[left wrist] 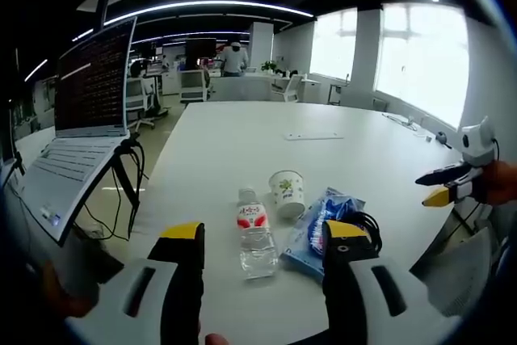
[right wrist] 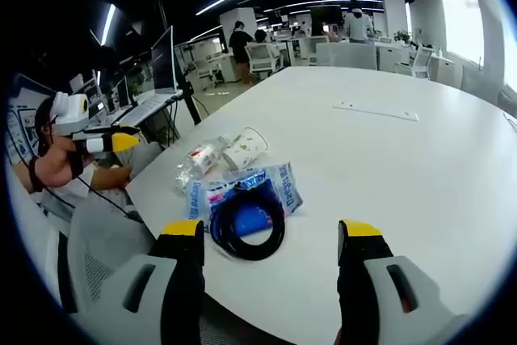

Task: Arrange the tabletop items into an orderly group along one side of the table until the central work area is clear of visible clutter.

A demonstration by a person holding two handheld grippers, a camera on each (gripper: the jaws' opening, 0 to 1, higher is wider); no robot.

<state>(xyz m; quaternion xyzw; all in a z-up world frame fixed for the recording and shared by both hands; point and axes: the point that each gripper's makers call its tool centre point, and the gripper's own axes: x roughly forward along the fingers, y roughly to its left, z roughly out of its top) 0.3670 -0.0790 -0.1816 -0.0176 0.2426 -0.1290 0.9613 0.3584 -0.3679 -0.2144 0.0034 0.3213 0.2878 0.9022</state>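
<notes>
A clear water bottle (left wrist: 256, 238) with a red label lies on its side on the white table (left wrist: 242, 131). Beside it a paper cup (left wrist: 287, 193) is tipped over. A blue wipes packet (left wrist: 317, 228) lies flat with a black cable coil (left wrist: 365, 222) at its edge. My left gripper (left wrist: 265, 232) is open, its jaws either side of the bottle and packet and nearer to me. In the right gripper view the cable coil (right wrist: 246, 220) rests on the packet (right wrist: 279, 185), with the bottle (right wrist: 198, 159) and cup (right wrist: 246, 147) beyond. My right gripper (right wrist: 271, 232) is open and holds nothing.
An open laptop (left wrist: 81, 119) stands on a stand off the table's left edge, with cables hanging. A flat white strip (left wrist: 313, 136) lies farther out on the table. The right gripper (left wrist: 448, 183) hovers off the table's right edge. Office desks and people are far behind.
</notes>
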